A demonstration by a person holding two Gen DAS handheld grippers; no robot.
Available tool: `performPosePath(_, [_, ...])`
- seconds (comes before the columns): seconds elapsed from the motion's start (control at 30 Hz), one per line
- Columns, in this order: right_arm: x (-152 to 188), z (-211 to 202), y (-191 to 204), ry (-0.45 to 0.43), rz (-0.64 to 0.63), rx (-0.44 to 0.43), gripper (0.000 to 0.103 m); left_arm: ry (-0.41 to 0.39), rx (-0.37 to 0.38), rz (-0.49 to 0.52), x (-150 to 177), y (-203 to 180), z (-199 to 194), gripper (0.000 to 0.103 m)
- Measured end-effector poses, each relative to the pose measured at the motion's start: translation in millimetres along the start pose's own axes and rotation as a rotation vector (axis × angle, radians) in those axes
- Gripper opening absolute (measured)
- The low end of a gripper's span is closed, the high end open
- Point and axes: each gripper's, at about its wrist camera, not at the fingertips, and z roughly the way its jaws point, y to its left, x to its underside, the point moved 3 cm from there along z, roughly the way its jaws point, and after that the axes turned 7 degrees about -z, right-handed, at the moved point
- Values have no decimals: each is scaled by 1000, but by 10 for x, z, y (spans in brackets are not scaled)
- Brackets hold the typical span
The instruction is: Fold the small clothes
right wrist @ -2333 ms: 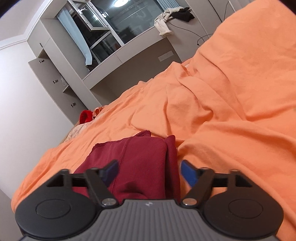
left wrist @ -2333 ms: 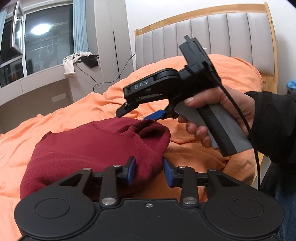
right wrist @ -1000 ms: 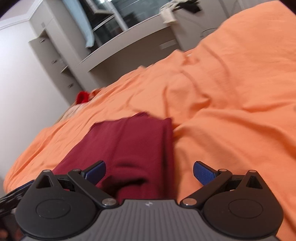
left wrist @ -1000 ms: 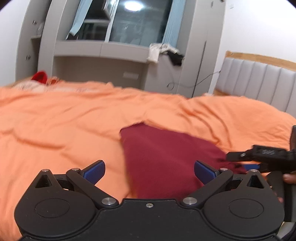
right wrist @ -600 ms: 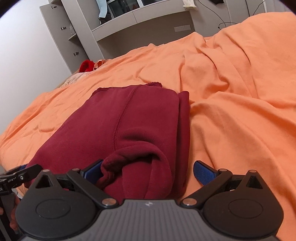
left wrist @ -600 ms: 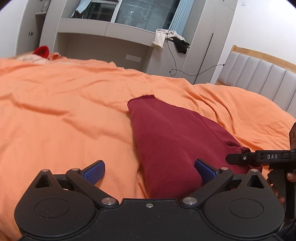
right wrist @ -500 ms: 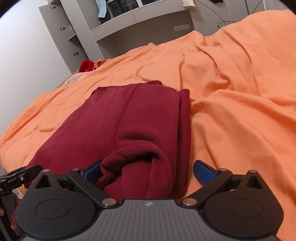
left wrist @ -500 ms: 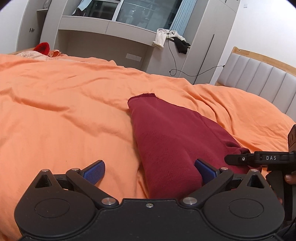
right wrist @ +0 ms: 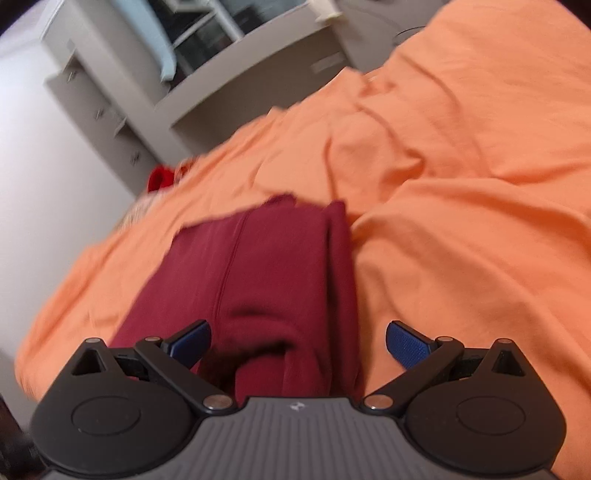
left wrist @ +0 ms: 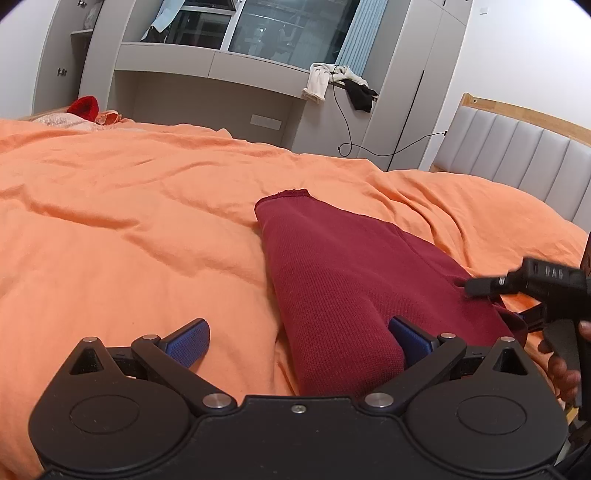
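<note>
One dark red knitted garment (left wrist: 343, 280) lies folded into a long narrow bundle on the rumpled orange bedspread (left wrist: 122, 221), its ribbed hem end pointing toward the far side of the bed and its thicker rolled end nearest the cameras. In the right wrist view the same garment (right wrist: 266, 266) shows a lengthwise seam and a loose fold bunched at the near end, though that picture is blurred.

The left gripper (left wrist: 298, 341) is held low over the bed with its blue-padded fingers (left wrist: 188, 341) spread wide; the near end of the garment sits between them, close against the right-hand pad, while the left-hand pad is over bare bedspread. Nothing is clamped. The right gripper (right wrist: 298, 341) is likewise spread wide, straddling the bunched near end of the garment without pinching it. From the left wrist view its black body appears at the right edge, level, with its tip touching or just over the garment's right side, and the person's hand (left wrist: 561, 365) wraps the grey handle from below.

Beyond the bed stand grey built-in cabinets (left wrist: 207, 74) under a dark window (left wrist: 280, 29), with white and black cloths (left wrist: 332, 83) draped on the ledge and a black cable (left wrist: 369, 147) hanging down. A grey padded headboard with a wooden frame (left wrist: 517, 147) is at the right. A small red item (left wrist: 85, 107) lies at the bed's far left edge.
</note>
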Motion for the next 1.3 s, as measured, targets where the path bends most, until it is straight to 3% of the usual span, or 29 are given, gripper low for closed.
performPosePath(0.03, [-9,1,-14,-21,7,0,103,-1,-2,3,1,-5,1,103])
performPosePath(0.1, [-27,24,-6,-47,4,-6,92,-1,-5,11,7,-18,6,103])
performPosePath(0.33, [45,172,36,-29,8,-17,77,5,-29,45,17,-89,11,103])
performPosePath(0.5, [83,161,63,-50,-3,-10,61,6,-30,63,34,-101,21,103])
performPosePath(0.83, [111,188,56,-55,-5,-6,62,97,72,150,-399,-178,155,102])
performPosePath(0.93, [120,205,52,-55,-7,-4,64,104,71,154,-476,-141,295,103])
performPosePath(1.07, [144,226,40,-58,-4,-6,66,160,71,110,-398,-39,530,103])
performPosePath(1.17, [156,243,34,-59,2,-6,68,156,78,53,-333,30,564,103])
performPosePath(1.3, [162,252,45,-66,1,1,69,152,78,62,-317,26,564,103])
